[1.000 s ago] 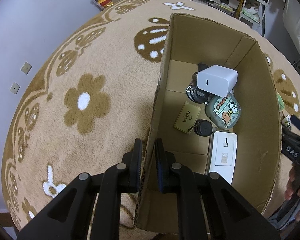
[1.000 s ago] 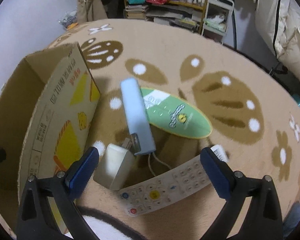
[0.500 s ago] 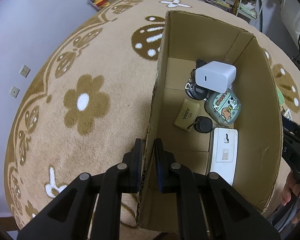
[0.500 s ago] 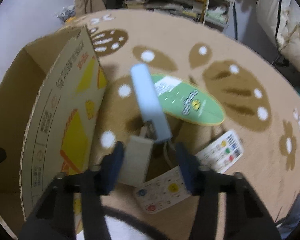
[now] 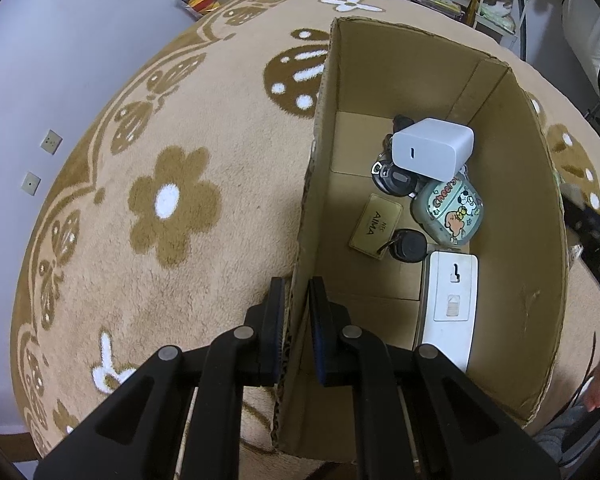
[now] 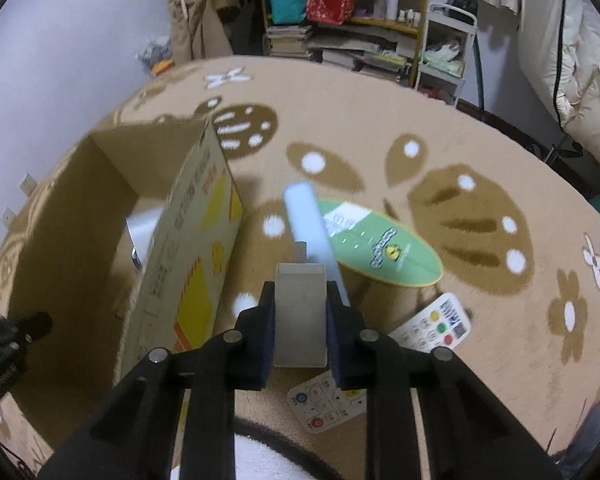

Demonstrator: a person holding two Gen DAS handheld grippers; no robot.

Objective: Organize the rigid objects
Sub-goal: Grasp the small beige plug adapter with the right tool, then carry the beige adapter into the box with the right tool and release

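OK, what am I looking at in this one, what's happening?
A person with a handheld gripper in each hand is sorting small items into a cardboard box on a flower-patterned rug. The left gripper is shut on the box's side wall. The right gripper is closing its fingers on a white charger block, beside the box. A remote, a green oval case and a pale blue bar are on the rug outside the box.

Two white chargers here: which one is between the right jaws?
The beige-white plug adapter outside the box, jaws closing on it; the other white charger sits inside the cardboard box.
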